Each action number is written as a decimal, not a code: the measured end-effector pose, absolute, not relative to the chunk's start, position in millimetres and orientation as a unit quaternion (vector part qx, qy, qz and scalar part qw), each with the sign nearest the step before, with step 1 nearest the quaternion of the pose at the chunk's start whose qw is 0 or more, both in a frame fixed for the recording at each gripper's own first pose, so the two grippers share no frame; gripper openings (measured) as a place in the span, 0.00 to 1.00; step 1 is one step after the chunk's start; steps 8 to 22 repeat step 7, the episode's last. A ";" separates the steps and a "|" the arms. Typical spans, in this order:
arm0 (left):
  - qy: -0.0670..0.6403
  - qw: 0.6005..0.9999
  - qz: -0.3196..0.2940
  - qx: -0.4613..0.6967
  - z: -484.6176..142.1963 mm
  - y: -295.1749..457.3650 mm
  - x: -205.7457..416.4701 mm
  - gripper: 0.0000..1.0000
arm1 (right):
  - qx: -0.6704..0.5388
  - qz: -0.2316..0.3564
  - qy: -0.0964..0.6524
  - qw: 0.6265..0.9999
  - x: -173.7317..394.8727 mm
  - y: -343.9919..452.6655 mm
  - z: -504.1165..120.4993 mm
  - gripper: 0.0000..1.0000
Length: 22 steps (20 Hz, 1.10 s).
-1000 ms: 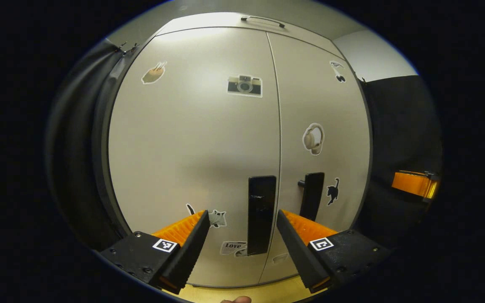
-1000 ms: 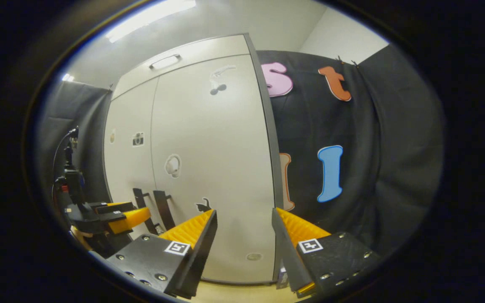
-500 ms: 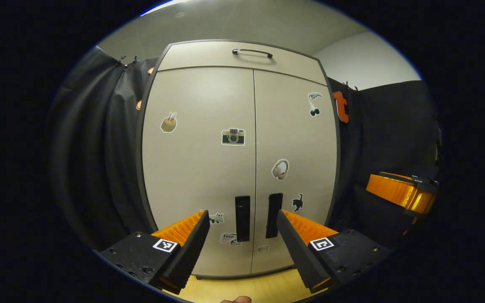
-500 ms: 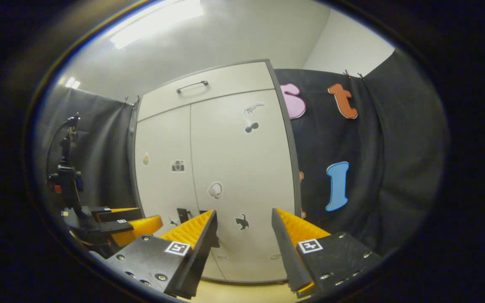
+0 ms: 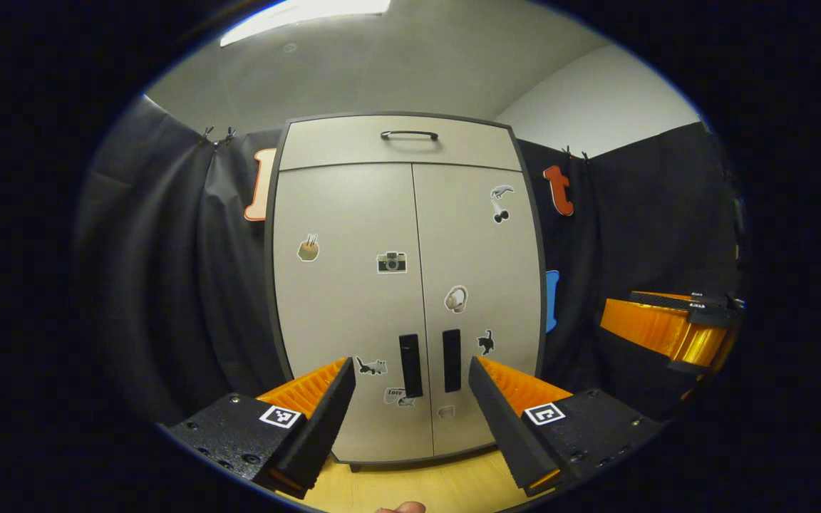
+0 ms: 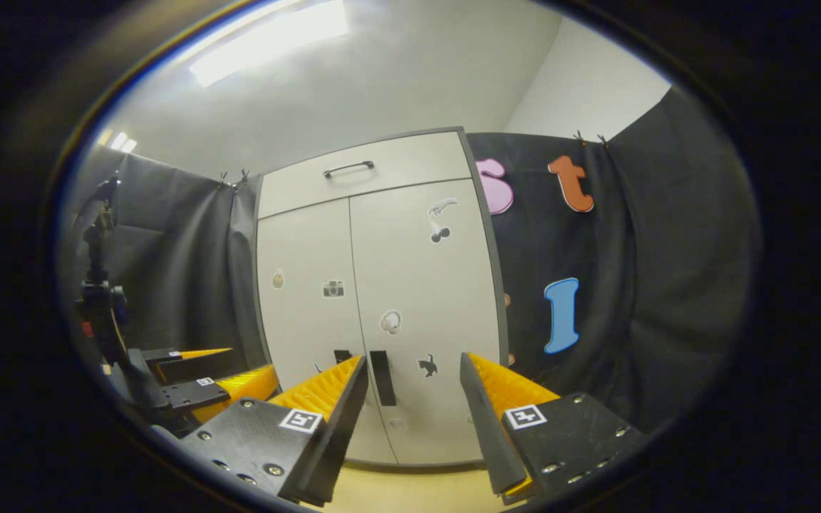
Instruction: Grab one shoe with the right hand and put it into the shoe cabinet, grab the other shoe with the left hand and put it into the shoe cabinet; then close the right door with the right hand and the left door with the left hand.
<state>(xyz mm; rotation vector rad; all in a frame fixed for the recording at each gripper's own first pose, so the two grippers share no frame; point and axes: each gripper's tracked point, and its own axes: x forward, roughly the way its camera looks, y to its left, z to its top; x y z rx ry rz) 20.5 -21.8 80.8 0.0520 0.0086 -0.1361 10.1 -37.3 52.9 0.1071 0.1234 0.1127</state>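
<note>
Shoe cabinet (image 5: 410,285) stands ahead in the left gripper view, both doors flush: left door (image 5: 343,306) and right door (image 5: 478,285) meet at one centre seam. Two dark vertical handles (image 5: 410,365), one per door, sit side by side at the seam, low down. Above the doors there is one top panel with a single bar pull (image 5: 409,134). No shoes visible with the doors closed like this.

Sticker count in the left gripper view: left door has a cup-like one, a camera (image 5: 391,262), a small animal by the handle, and one low down with writing, where "Love" is readable and the rest too small. Right door has a bird-and-cherries pair near the top, headphones (image 5: 456,299), a black cat (image 5: 485,342), and one faint mark near the bottom that I cannot make out.

Left claw (image 5: 410,377) is released, fingers spread with nothing between them, well back from the cabinet. Each finger carries one square black-and-white marker tag. Right claw (image 6: 412,374) is the same: spread, holding nothing, one tag per finger, aimed at the right door from an angle. The right gripper view also catches the left claw off to the side, low. The right claw shows at the edge of the left gripper view.

Wooden floor (image 5: 417,484) runs under the cabinet base.
</note>
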 end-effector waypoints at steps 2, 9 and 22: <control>0.003 0.997 -0.074 0.027 81.9 -24.9 15.1 0.98 | 0.050 0.050 0.061 0.996 0.0 -39.0 53.8 0.78; 0.004 0.996 -0.079 0.031 80.9 -39.9 9.2 0.98 | 0.050 0.052 0.063 0.995 -13.3 -49.3 54.2 0.78; 0.004 0.996 -0.079 0.031 80.9 -39.9 9.2 0.98 | 0.050 0.052 0.063 0.995 -13.3 -49.3 54.2 0.78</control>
